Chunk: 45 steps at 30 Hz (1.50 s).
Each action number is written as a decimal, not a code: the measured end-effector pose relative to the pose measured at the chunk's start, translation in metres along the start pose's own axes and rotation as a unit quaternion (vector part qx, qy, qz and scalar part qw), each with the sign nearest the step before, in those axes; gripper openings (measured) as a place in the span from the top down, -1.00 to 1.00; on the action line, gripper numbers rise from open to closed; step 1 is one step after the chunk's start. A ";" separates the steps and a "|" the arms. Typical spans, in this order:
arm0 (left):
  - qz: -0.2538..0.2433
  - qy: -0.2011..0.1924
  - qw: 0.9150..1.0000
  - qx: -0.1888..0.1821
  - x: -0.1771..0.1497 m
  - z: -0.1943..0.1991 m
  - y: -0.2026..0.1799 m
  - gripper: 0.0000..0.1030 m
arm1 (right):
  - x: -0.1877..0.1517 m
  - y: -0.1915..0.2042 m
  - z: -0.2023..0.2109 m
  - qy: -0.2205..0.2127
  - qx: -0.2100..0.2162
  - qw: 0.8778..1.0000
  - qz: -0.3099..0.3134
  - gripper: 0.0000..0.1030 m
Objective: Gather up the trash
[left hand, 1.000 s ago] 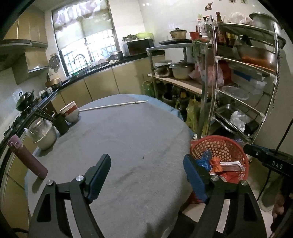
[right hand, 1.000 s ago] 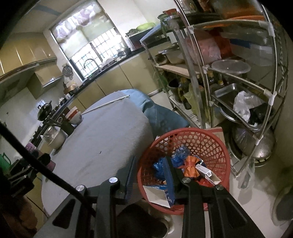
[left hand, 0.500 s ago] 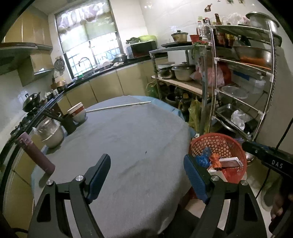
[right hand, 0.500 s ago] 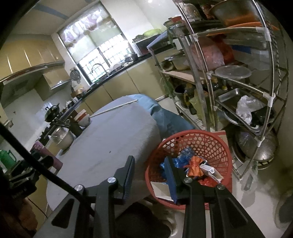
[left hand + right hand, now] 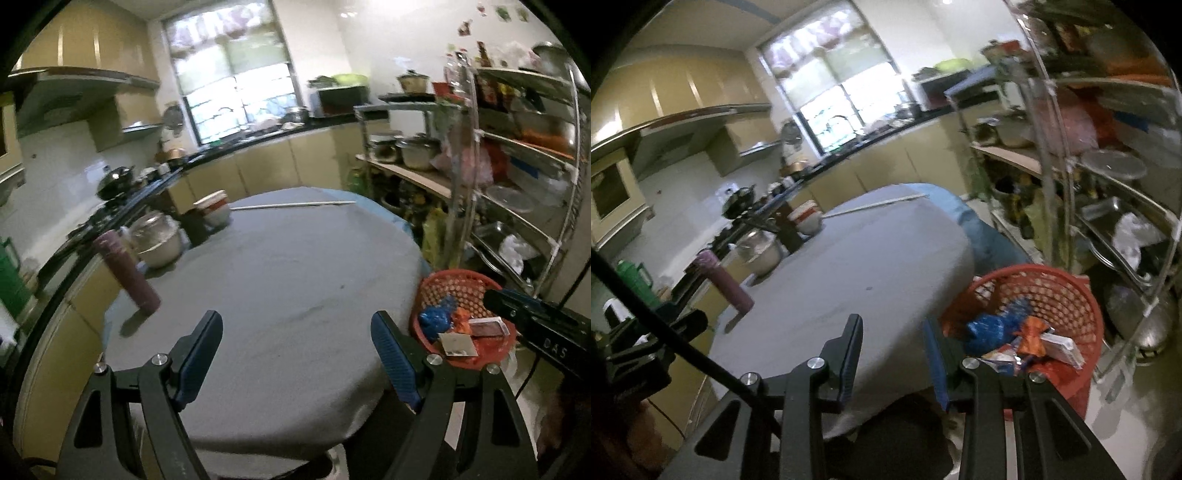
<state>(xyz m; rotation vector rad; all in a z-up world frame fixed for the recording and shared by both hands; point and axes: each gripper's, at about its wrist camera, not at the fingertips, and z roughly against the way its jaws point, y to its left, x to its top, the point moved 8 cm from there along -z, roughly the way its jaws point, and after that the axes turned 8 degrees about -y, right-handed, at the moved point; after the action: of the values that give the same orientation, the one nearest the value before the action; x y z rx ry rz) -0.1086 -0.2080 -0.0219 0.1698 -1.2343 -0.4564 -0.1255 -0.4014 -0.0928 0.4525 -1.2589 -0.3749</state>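
Observation:
A red mesh basket stands on the floor right of the round table. It holds trash: a blue wrapper, an orange wrapper and small boxes. My left gripper is open and empty above the near part of the grey tablecloth. My right gripper is open and empty, over the table's near right edge beside the basket; it also shows at the right of the left wrist view.
A maroon bottle, a steel pot, stacked bowls and a long white stick sit at the table's left and far side. A metal rack of pots stands right. Counters run behind.
Both grippers have pulled back and risen from the table and basket, so more of the room shows. Both stay open and empty.

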 end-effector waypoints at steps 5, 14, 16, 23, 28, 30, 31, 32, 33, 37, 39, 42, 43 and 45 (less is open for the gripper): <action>0.011 -0.021 0.999 0.036 0.001 0.024 0.025 -0.74 | 0.005 0.032 0.011 -0.003 0.012 0.999 0.029 0.27; 0.063 -0.035 0.994 0.080 -0.002 0.034 0.080 -0.81 | 0.017 0.092 0.014 -0.026 0.035 0.996 0.082 -0.28; 0.076 -0.036 0.992 0.089 -0.005 0.035 0.094 -0.81 | 0.017 0.109 0.013 -0.029 0.038 0.994 0.096 -0.28; 0.117 -0.040 0.987 0.103 -0.014 0.039 0.133 -0.81 | 0.014 0.143 0.014 -0.033 0.037 0.992 0.119 -0.28; 0.135 -0.046 0.984 0.108 -0.016 0.042 0.150 -0.81 | 0.008 0.155 0.020 -0.035 0.028 0.991 0.123 -0.28; 0.138 -0.050 0.983 0.113 -0.018 0.044 0.154 -0.81 | 0.005 0.158 0.024 -0.035 0.026 0.991 0.126 -0.28; 0.140 -0.051 0.982 0.114 -0.018 0.044 0.156 -0.81 | 0.002 0.160 0.026 -0.035 0.025 0.991 0.128 -0.28; 0.142 -0.052 0.982 0.114 -0.019 0.045 0.157 -0.81 | 0.001 0.162 0.026 -0.034 0.025 0.991 0.130 -0.28; 0.144 -0.053 0.982 0.113 -0.020 0.046 0.158 -0.81 | -0.002 0.163 0.027 -0.034 0.025 0.990 0.132 -0.28; 0.142 -0.054 0.982 0.115 -0.022 0.047 0.159 -0.81 | -0.010 0.166 0.025 -0.027 0.029 0.991 0.130 -0.28; 0.139 -0.054 0.982 0.117 -0.022 0.048 0.159 -0.81 | -0.016 0.164 0.023 -0.022 0.027 0.991 0.131 -0.28; 0.132 -0.051 0.983 0.116 -0.022 0.045 0.154 -0.81 | -0.023 0.162 0.021 -0.015 0.025 0.991 0.132 -0.28; 0.129 -0.050 0.984 0.115 -0.023 0.045 0.153 -0.81 | -0.025 0.162 0.021 -0.014 0.023 0.991 0.133 -0.28; 0.125 -0.047 0.985 0.113 -0.024 0.044 0.150 -0.81 | -0.028 0.161 0.020 -0.011 0.022 0.991 0.134 -0.28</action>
<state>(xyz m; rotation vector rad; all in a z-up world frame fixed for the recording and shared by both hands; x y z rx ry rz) -0.1191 -0.0577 0.0264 0.1839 -1.3787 -0.1066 -0.1482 -0.2520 -0.0269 0.3120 -1.3327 -0.1242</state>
